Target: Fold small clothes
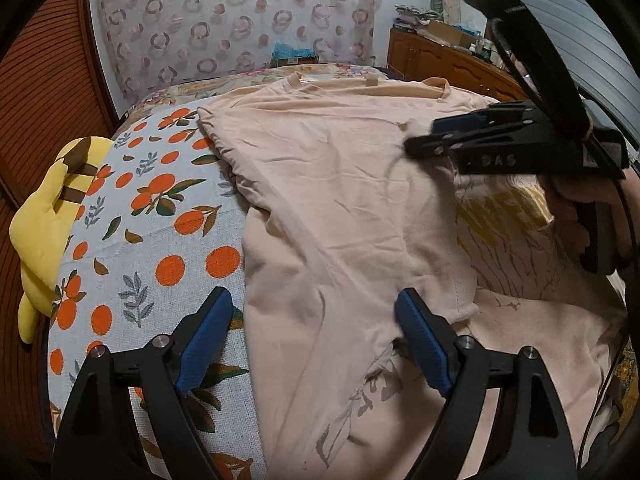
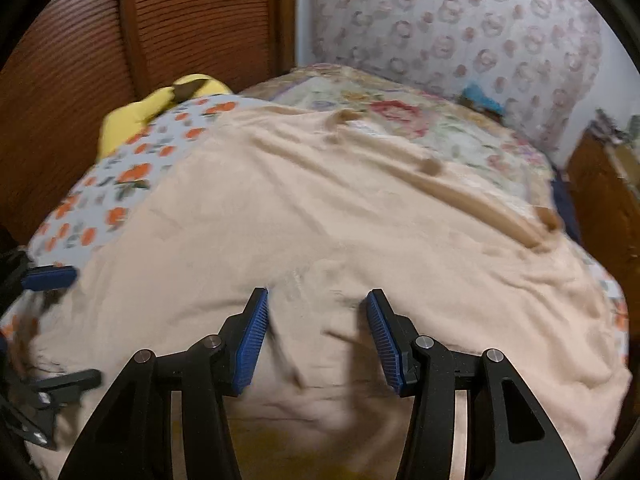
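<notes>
Left wrist view has the left gripper (image 1: 314, 312) spread wide, straddling the near left edge of a peach T-shirt (image 1: 320, 184) without pinching it. That shirt lies partly folded on the bed, on an orange-print sheet (image 1: 160, 216), its folded-over side panel hiding part of a yellow chest print (image 1: 504, 216). Beyond the panel, on the shirt's right half, hovers the right gripper (image 1: 424, 140); its own camera, blurred, shows its fingers (image 2: 256, 332) apart above the cloth, clasping nothing. Left of the shirt, a yellow plush toy (image 1: 44, 216) sits at the sheet's edge against a slatted wooden wardrobe (image 1: 44, 92). Behind the shirt's collar hangs a circle-patterned curtain (image 1: 240, 20), with a wooden cabinet (image 1: 440, 60) to its right.
</notes>
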Tool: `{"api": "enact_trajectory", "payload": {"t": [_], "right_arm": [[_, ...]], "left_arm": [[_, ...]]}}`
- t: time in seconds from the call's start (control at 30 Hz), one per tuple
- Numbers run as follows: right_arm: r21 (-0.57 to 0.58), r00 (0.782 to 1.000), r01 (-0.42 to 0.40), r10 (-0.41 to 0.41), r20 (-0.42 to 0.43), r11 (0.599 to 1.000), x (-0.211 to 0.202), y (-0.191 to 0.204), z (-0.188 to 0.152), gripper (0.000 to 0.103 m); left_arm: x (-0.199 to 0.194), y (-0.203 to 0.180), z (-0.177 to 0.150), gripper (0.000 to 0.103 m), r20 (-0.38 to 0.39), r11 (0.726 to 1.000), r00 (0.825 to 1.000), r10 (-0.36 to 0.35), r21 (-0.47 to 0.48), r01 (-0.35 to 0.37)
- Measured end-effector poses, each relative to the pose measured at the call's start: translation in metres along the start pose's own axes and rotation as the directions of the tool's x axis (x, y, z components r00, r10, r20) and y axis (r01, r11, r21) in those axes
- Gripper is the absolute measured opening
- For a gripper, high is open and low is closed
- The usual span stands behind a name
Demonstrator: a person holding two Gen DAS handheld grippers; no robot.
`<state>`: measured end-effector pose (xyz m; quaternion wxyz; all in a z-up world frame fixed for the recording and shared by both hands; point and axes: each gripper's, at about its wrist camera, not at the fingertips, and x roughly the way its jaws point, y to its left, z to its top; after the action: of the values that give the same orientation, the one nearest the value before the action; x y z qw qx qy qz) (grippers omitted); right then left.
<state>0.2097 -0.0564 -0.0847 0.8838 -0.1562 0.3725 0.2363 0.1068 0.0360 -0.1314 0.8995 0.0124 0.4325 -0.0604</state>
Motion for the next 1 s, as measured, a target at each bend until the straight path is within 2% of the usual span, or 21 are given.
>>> {"api": "enact_trajectory", "payload": {"t": [0.13, 0.27, 0.37, 0.47, 0.6, 0.77, 0.9, 1.0], "right_arm": [[0.077, 0.999, 0.039, -0.040, 0.007, 0.996, -0.008, -0.031, -0.009, 0.052], [0.147, 0.998, 0.011, -0.020, 0.065, 0.989, -0.036, -0.051, -0.024, 0.052], [0.181, 0.992, -0.018, -0.005, 0.129, 0.983, -0.067, -0.066, -0.046, 0.052], [0.196, 0.987, 0.011, -0.042, 0.154, 0.981, -0.094, -0.076, -0.077, 0.052], [0.236, 0.982, 0.109, -0.142, 0.126, 0.966, -0.118, -0.099, -0.120, 0.052], [0.363, 0.976, 0.174, -0.210, 0.061, 0.915, -0.129, -0.144, -0.172, 0.052], [0.437, 0.978, 0.181, -0.208, 0.016, 0.881, -0.124, -0.166, -0.195, 0.052], [0.480, 0.983, 0.166, -0.185, -0.008, 0.861, -0.115, -0.170, -0.207, 0.048]], "left_arm": [[0.000, 0.000, 0.000, 0.088, 0.000, 1.000, 1.000, -0.001, 0.000, 0.001], [0.000, 0.002, 0.000, 0.089, 0.000, 1.000, 1.000, -0.001, -0.001, 0.001], [0.000, 0.001, 0.000, 0.089, 0.000, 1.000, 1.000, -0.001, -0.001, 0.001], [0.000, 0.001, 0.000, 0.089, 0.000, 1.000, 1.000, -0.001, -0.001, 0.001], [0.000, 0.001, 0.000, 0.089, 0.000, 1.000, 1.000, 0.000, 0.000, 0.000], [0.000, 0.001, 0.000, 0.091, 0.000, 1.000, 1.000, 0.000, 0.000, 0.000], [0.000, 0.001, 0.000, 0.091, 0.000, 1.000, 1.000, 0.000, 0.000, 0.000], [0.000, 0.002, 0.000, 0.092, -0.001, 1.000, 1.000, 0.002, -0.002, -0.002]]}}
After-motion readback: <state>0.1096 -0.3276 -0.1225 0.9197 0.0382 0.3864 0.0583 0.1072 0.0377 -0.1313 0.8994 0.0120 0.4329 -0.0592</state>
